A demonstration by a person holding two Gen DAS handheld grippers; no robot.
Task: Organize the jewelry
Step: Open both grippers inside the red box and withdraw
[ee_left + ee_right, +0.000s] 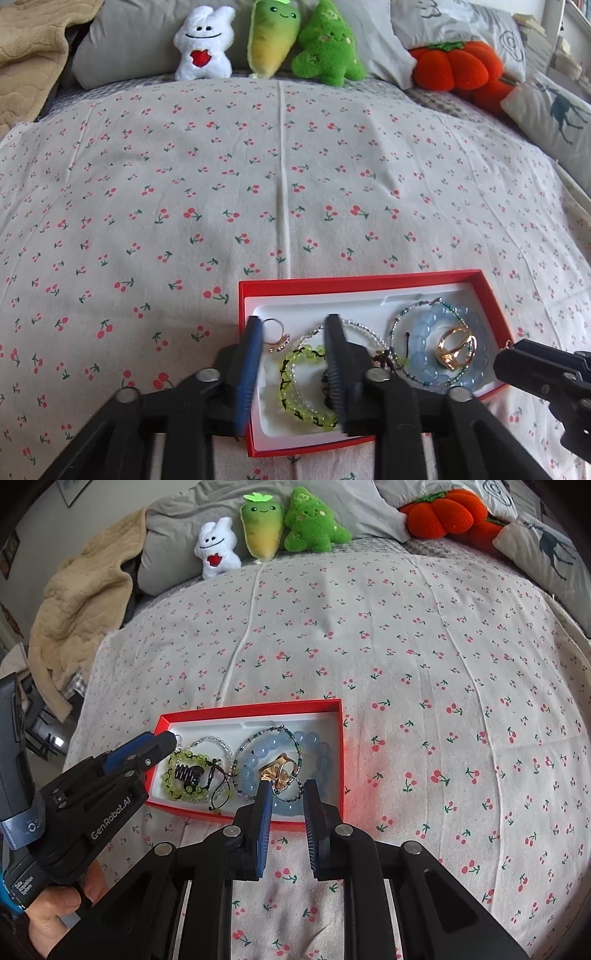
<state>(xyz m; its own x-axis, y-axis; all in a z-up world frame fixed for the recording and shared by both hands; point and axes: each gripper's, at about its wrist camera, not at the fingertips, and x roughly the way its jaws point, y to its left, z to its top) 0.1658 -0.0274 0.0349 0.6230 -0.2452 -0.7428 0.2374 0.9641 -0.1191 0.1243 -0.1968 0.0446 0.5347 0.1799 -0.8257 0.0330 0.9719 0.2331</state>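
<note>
Soft daylight fills both views, even and bright across the cherry-print cotton bedspread (258, 177), shadows faint. A red glow spills from the red cardboard box (341, 738) onto the cloth beside it. Fisheye bending curves the edges, and the right view's corners go black. The left gripper's blue finger pads (334, 369) smear with motion blur

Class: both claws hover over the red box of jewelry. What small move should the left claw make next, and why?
Probably lift the left claw clear of the red cardboard box: its jaws stand apart with nothing pinched, and the green beaded bracelet lies loose in the white tray beneath.
</note>
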